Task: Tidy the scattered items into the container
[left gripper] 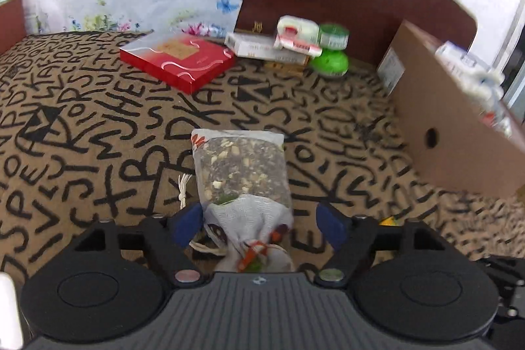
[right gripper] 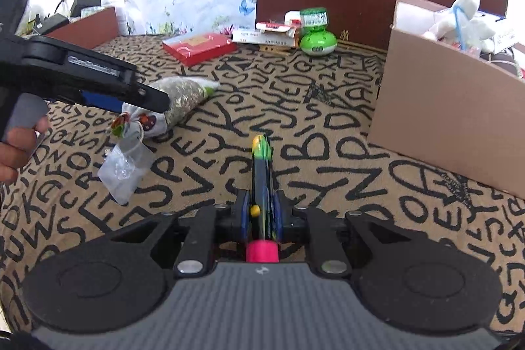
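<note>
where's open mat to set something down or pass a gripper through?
Bare mat runs between the sachet and the cardboard box, and on toward the red box. Crowded: the back edge, with stacked cartons beside the green jar, and the left side, where the left gripper straddles the sachet.

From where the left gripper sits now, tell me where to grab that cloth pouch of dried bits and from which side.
Grip the cloth pouch at its gathered drawstring neck, the narrow bunched end nearest the left gripper. Come straight forward along its length, fingers closing from either side. The pouch lies flat on the lettered mat with its wide, filled body pointing away, so the neck probably gives the firmer pinch.
</note>
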